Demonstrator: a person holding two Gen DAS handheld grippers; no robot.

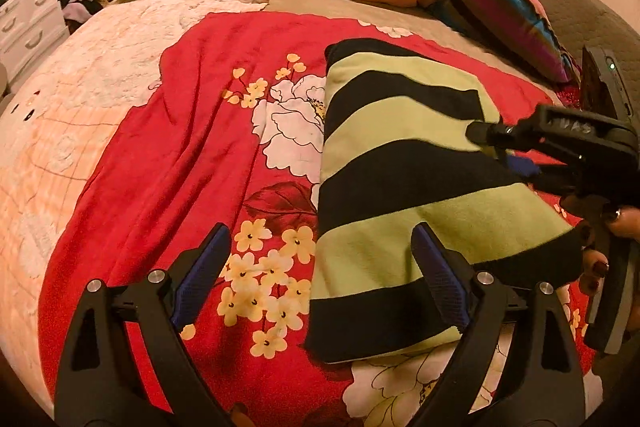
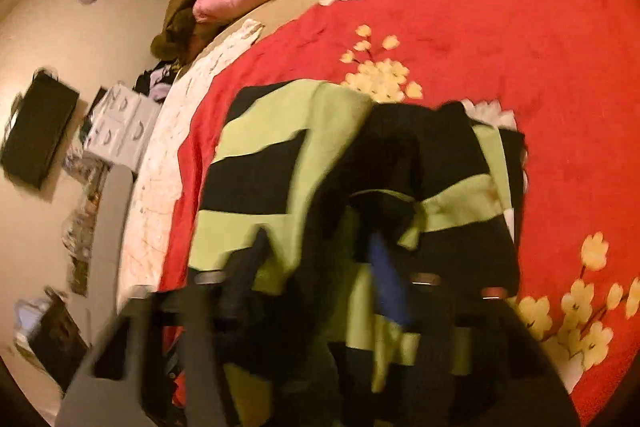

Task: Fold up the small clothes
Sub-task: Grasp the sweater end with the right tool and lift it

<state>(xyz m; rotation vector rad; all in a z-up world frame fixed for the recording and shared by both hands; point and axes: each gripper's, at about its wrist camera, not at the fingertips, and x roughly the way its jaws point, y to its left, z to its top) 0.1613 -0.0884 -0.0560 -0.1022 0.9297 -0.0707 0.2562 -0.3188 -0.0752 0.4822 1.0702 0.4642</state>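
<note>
— What do we have on the bed?

— We see a striped garment [image 1: 404,195], broad bands of black and pale green, lying folded into a long block on the red floral blanket [image 1: 200,155]. Its left edge runs straight, and its near end lies between our left gripper's [image 1: 320,267] blue-padded fingers [image 1: 438,275].

— And our grippers?

— The left gripper is spread wide, holding nothing; one finger sits over the blanket, the other over the cloth's near corner. From the left wrist we also see the right gripper [image 1: 516,155] coming in from the right over the garment's edge, with a hand [image 1: 600,259] with dark nail polish behind it.

— What does the right wrist add?

— There the garment [image 2: 280,147] looks rumpled, with a fold bunched up between the fingers. The view is blurred, so we cannot tell whether the right gripper [image 2: 320,275] is clenched on the cloth or released.
</note>
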